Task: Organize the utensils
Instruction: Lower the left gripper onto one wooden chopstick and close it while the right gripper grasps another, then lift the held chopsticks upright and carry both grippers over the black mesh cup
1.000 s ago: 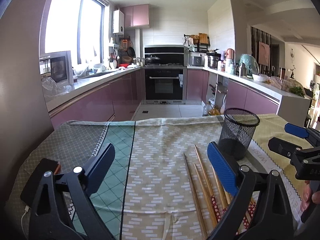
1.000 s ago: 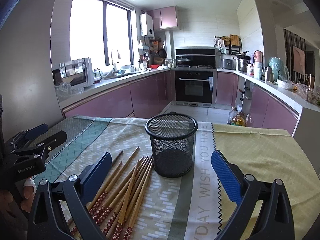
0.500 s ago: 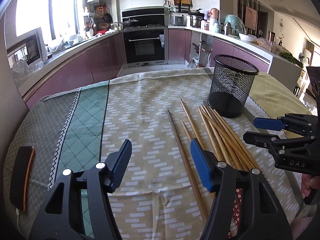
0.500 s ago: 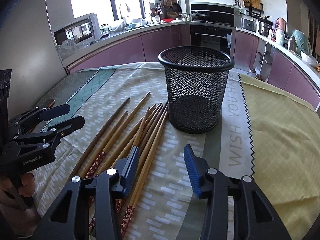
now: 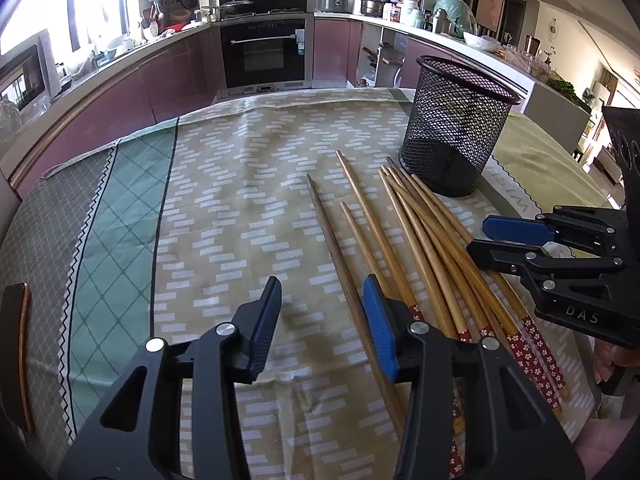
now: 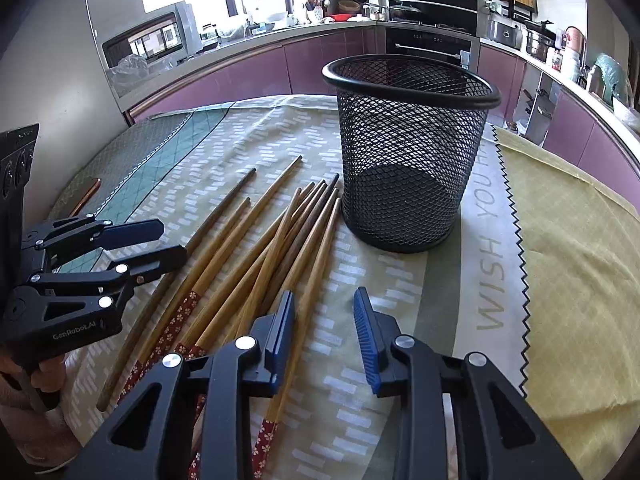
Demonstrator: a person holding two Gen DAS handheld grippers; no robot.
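Several wooden chopsticks [image 5: 416,232] with red flowered ends lie fanned on the tablecloth, also in the right wrist view [image 6: 256,256]. A black mesh cup [image 5: 456,128] stands upright and empty just beyond their tips; it also shows in the right wrist view [image 6: 408,148]. My left gripper [image 5: 320,316] is open and empty, low over the cloth at the left edge of the pile, its right finger over the leftmost chopsticks. My right gripper [image 6: 324,332] is open and empty, low at the right edge of the pile. Each gripper shows in the other's view: right [image 5: 480,236], left [image 6: 168,240].
A dark phone [image 5: 16,344] lies at the table's left edge. The patterned tablecloth [image 5: 240,184] covers the whole table. Kitchen counters and an oven [image 5: 264,56] stand beyond the far edge.
Both grippers have tilted down and dropped toward the chopsticks. Both jaws have narrowed step by step but remain open. The chopsticks and cup have not moved.
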